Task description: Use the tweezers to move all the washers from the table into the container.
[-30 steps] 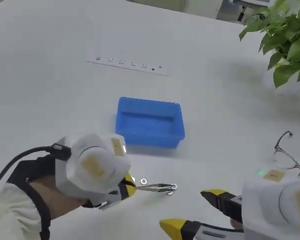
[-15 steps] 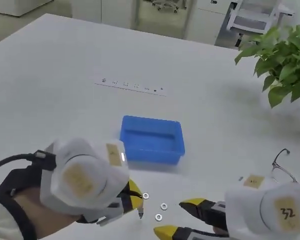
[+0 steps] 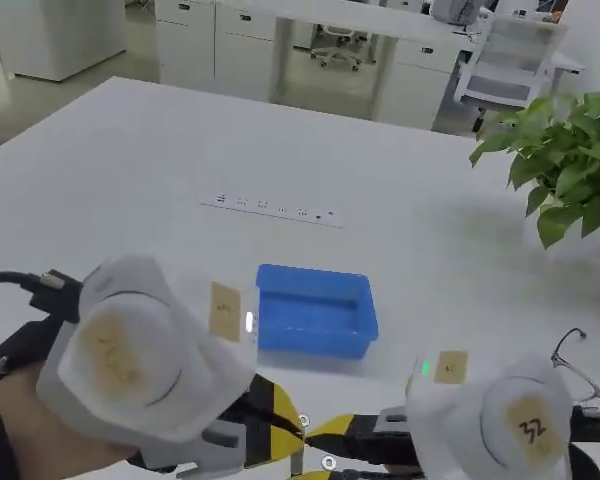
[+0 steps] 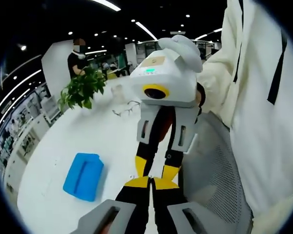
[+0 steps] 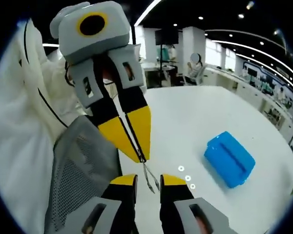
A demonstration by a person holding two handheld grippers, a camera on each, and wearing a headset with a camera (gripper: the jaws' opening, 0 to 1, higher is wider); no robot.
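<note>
I find the left gripper with its yellow-tipped jaws pressed together on the tweezers, whose thin prongs run out past the jaw tips. The right gripper faces it tip to tip. Its jaws stand apart with a clear gap, and the prongs of the tweezers reach into that gap; I can make out no contact there. Three washers lie flat on the table in a short, close row, between the blue container and the near edge of the surface, near the tweezers' ends. The container stands open side up, apart from the washers. A power strip lies beyond it toward the far edge. A potted plant and a pair of glasses sit by the right edge.
</note>
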